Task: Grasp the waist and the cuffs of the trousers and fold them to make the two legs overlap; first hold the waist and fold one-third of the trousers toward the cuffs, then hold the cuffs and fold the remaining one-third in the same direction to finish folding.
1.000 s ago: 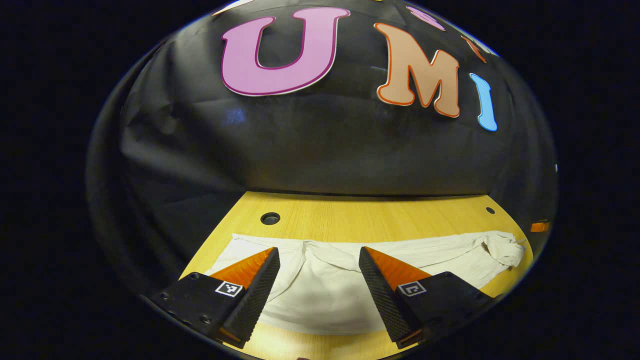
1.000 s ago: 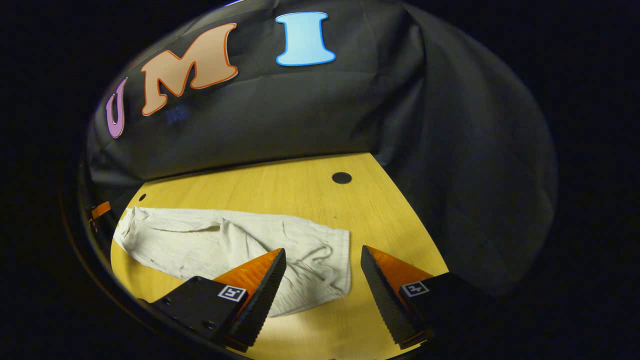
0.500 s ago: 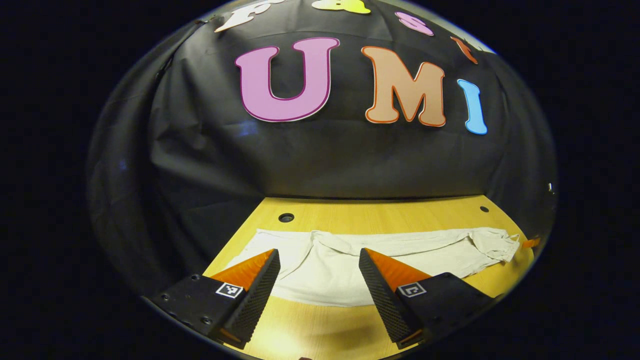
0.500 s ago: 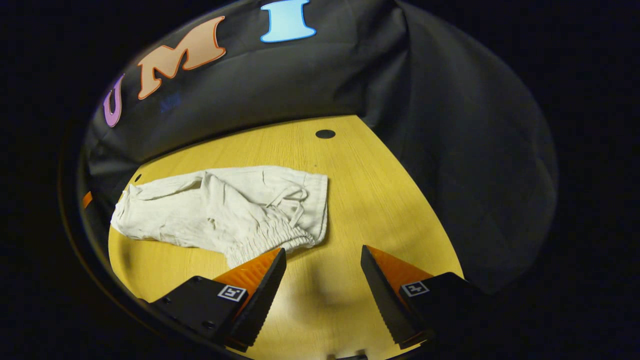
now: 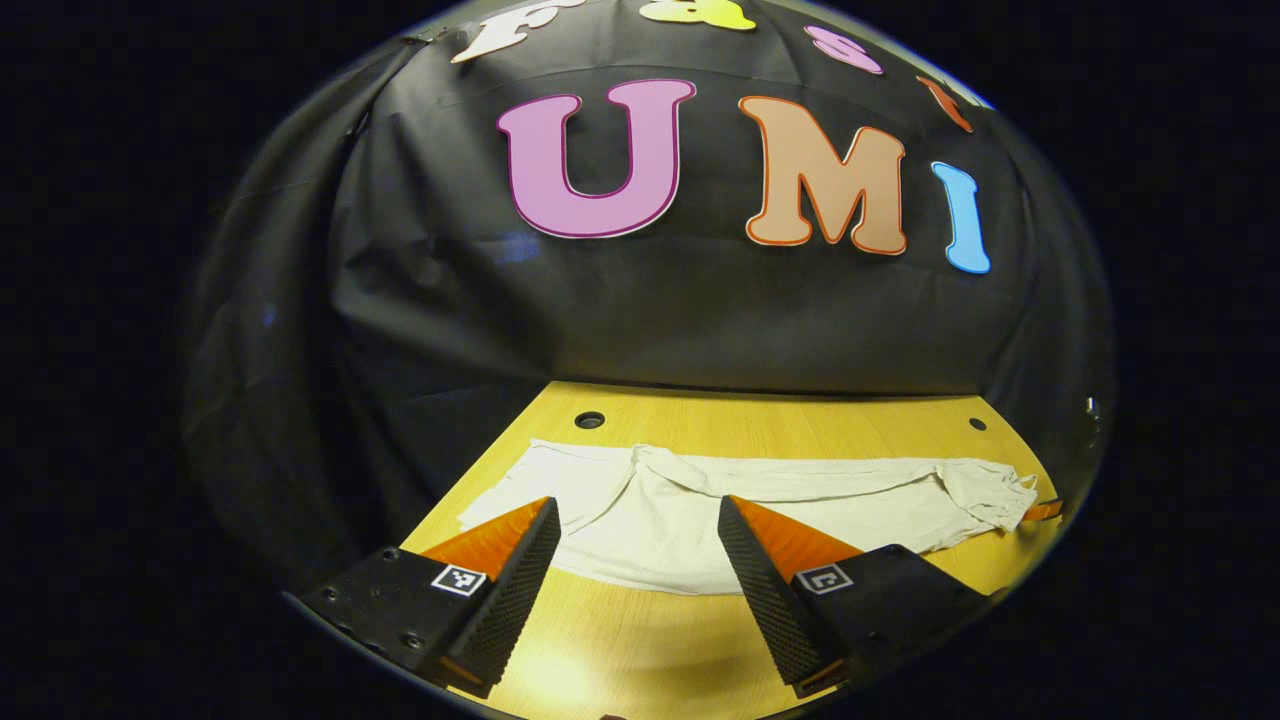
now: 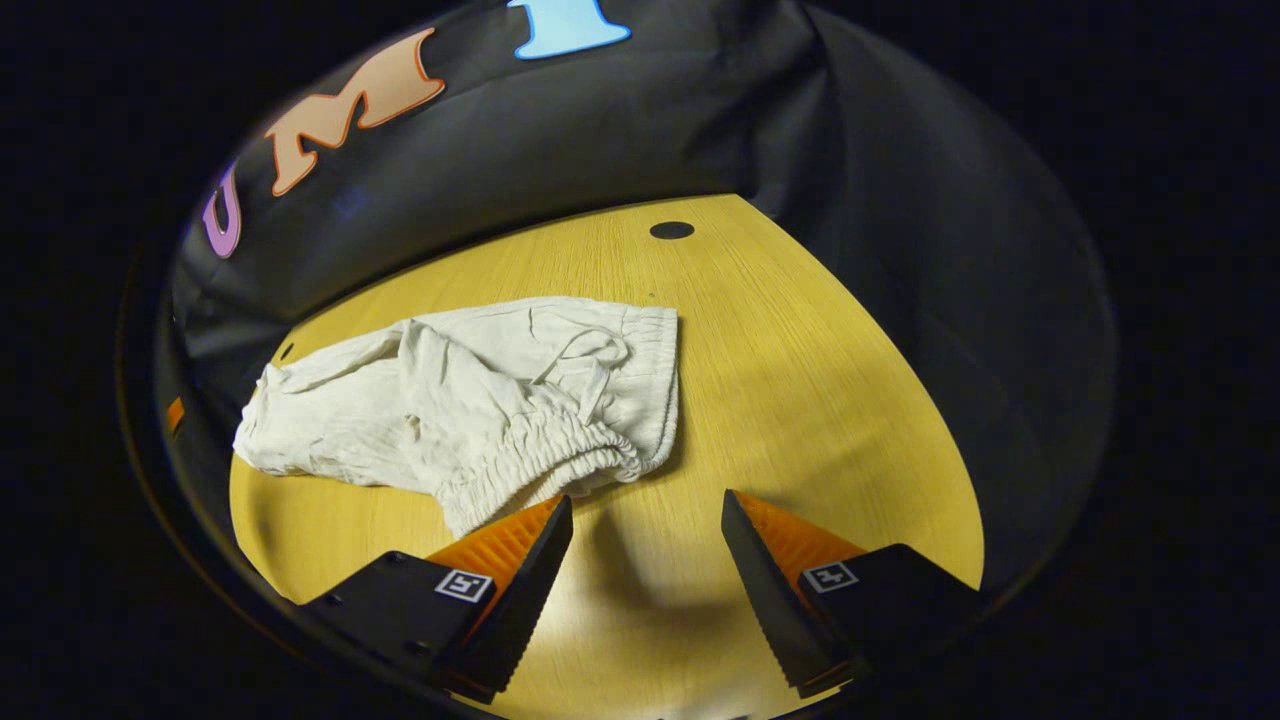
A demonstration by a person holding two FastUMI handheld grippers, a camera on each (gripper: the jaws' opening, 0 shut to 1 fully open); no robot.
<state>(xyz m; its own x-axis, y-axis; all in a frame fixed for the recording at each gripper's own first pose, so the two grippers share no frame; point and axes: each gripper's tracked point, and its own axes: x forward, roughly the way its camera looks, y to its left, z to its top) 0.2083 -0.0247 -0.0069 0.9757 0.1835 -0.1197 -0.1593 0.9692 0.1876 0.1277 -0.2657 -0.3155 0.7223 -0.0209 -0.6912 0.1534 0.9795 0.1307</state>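
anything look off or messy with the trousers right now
Somewhat. In the right gripper view the white trousers lie rumpled on the wooden table: the elastic waist is bunched and curled over, with the drawstring loose on top. Both sets of tongs, left and right, are open and hold nothing.

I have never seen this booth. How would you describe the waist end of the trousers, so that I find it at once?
Start at the yellow wooden table before the black cloth wall. On it lie pale trousers, the only garment. The waist end is the side nearest the right gripper: it has a gathered elastic band and a drawstring, unlike the plain, flat legs.
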